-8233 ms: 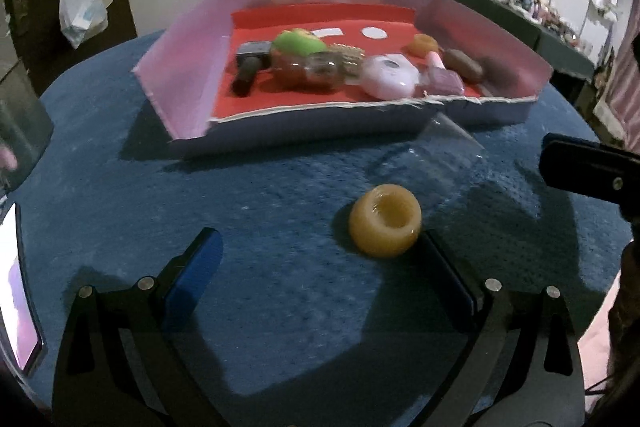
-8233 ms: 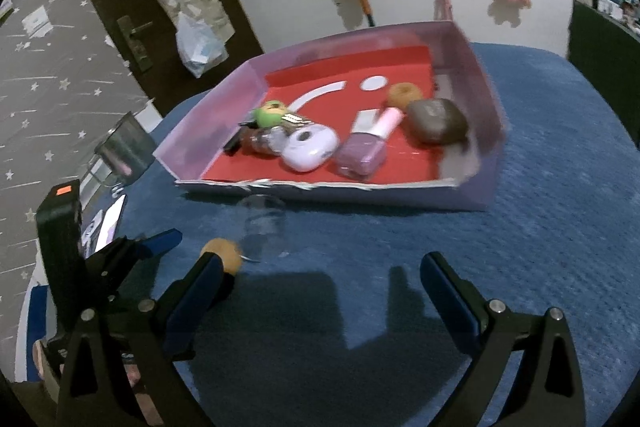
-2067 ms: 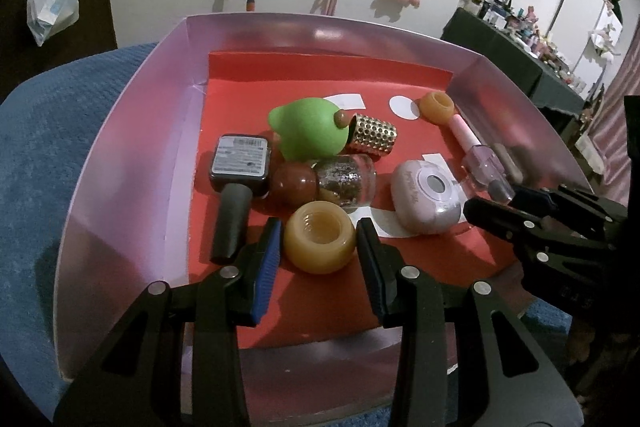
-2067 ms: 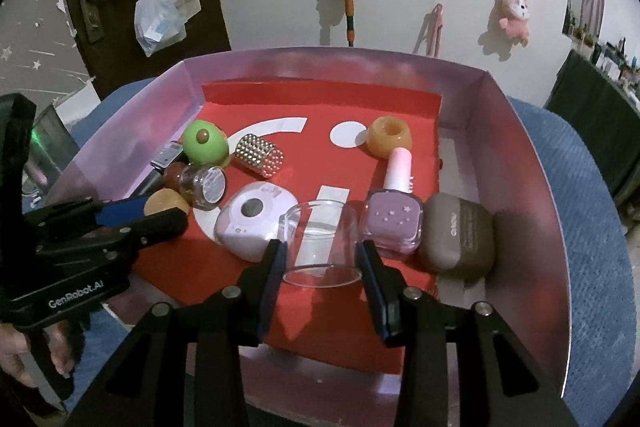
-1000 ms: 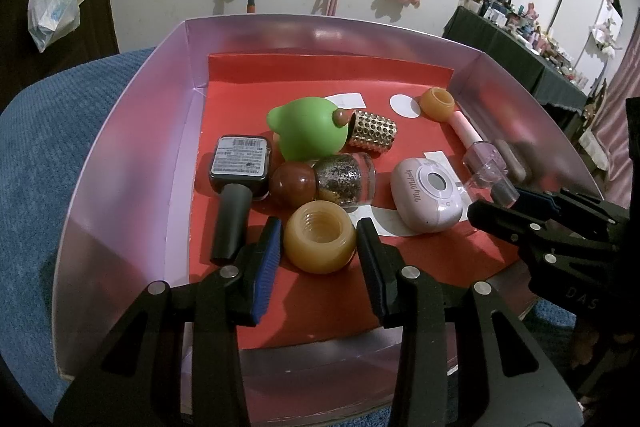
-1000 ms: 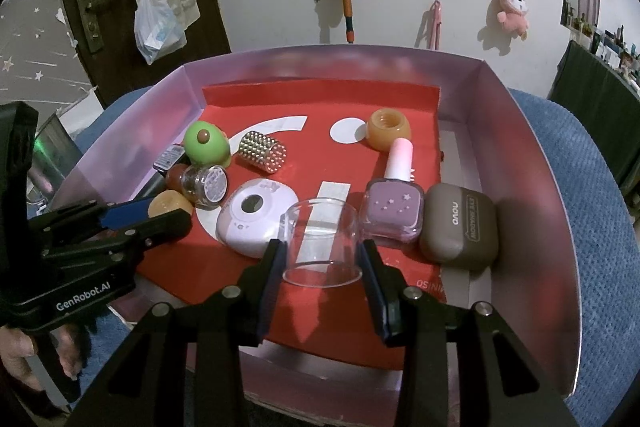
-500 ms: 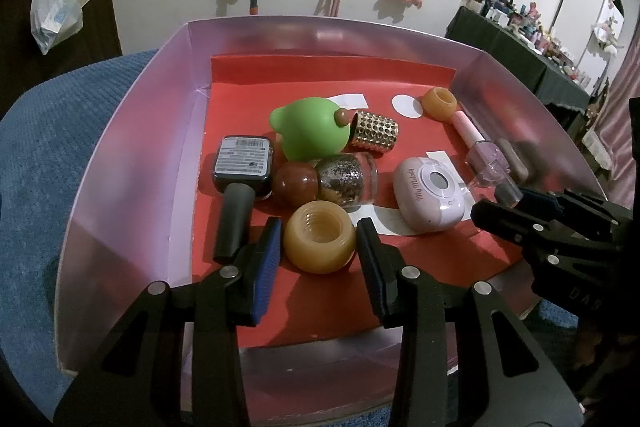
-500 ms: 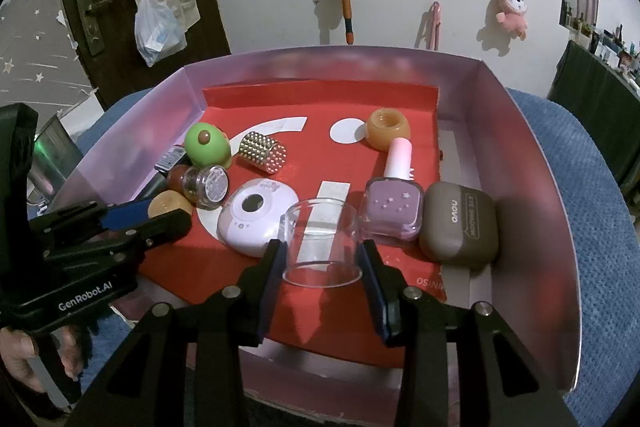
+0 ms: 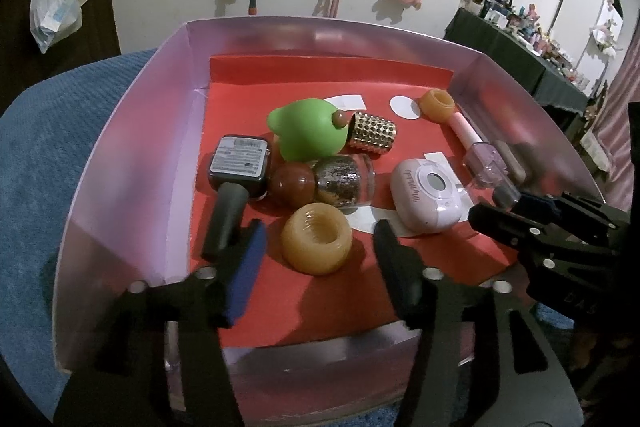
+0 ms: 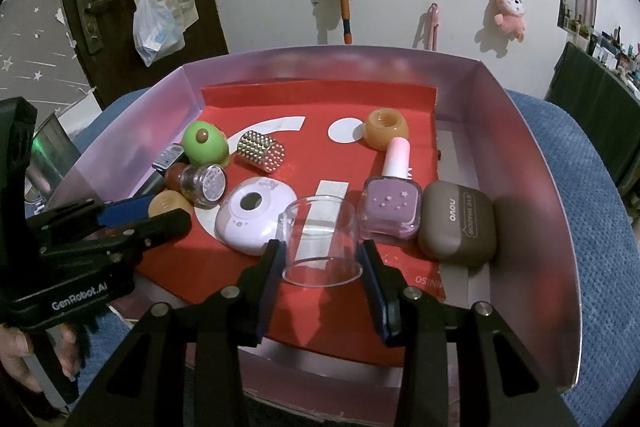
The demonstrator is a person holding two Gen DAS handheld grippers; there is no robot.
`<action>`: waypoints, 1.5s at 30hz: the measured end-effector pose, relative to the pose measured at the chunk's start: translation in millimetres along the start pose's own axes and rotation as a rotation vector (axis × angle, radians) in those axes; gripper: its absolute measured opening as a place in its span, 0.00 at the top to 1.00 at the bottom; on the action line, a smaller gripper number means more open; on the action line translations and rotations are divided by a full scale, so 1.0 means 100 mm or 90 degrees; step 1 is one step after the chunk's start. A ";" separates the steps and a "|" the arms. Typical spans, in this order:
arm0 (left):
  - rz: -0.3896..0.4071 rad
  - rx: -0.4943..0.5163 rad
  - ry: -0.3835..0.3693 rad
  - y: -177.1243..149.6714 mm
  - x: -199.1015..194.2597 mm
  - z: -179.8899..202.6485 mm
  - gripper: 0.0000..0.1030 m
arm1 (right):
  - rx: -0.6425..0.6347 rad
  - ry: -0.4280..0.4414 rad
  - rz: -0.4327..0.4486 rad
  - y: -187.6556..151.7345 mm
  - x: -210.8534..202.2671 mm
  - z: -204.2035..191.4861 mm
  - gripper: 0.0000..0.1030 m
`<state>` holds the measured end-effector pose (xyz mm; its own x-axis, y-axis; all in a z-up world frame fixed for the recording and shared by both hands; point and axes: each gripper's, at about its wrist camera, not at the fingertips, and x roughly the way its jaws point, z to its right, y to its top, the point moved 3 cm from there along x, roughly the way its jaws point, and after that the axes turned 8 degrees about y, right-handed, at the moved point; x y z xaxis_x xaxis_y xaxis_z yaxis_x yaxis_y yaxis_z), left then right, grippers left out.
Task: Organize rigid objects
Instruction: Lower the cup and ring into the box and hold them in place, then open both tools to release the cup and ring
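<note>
A blue-covered worktop [image 10: 580,187] carries a shallow pink-walled box [image 9: 132,131] with a red floor, into which both tools reach from its near side. The left hand-held gripper [image 9: 318,247] stands over the box's near edge with its jaws having just been opening; the amber ring [image 9: 316,239] lies on the red floor between them, a gap showing on each side, so the pads no longer press it. The right hand-held gripper [image 10: 322,263] is clamped on a clear glass cup [image 10: 320,239], its pads against the cup's two sides, the cup sitting near the middle of the box's front. Just right of the cup lie a lilac nail polish bottle [image 10: 390,211] with a pink cap and, touching it, a brown eye shadow case [image 10: 458,227] close to the right wall. Left of the cup rests a pale lilac oval case [image 10: 256,215]. Behind the amber ring sit a glitter-filled jar [image 9: 344,181] with a brown round cap, a dark polish bottle [image 9: 240,163] lying on its side, and a green avocado toy [image 9: 306,135]. A studded gold cylinder [image 9: 370,135] lies beside the toy, and a second amber ring [image 10: 386,123] sits toward the back right
</note>
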<state>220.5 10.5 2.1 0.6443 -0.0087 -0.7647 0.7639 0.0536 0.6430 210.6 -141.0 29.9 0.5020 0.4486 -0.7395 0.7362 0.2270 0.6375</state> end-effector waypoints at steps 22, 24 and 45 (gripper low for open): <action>0.048 0.013 0.030 0.01 -0.25 0.07 0.37 | 0.006 0.008 0.025 0.01 -0.16 -0.03 0.49; 0.050 0.016 0.033 0.00 -0.28 0.08 0.37 | 0.008 0.011 0.029 0.00 -0.20 -0.05 0.49; 0.085 0.019 0.068 -0.26 -0.59 0.05 0.08 | 0.031 0.010 0.093 -0.24 -0.66 -0.17 0.20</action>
<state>163.5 4.3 30.7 0.7337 0.1027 -0.6717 0.6737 0.0181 0.7387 152.5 -161.4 67.1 0.5984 0.4880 -0.6354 0.6768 0.1166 0.7269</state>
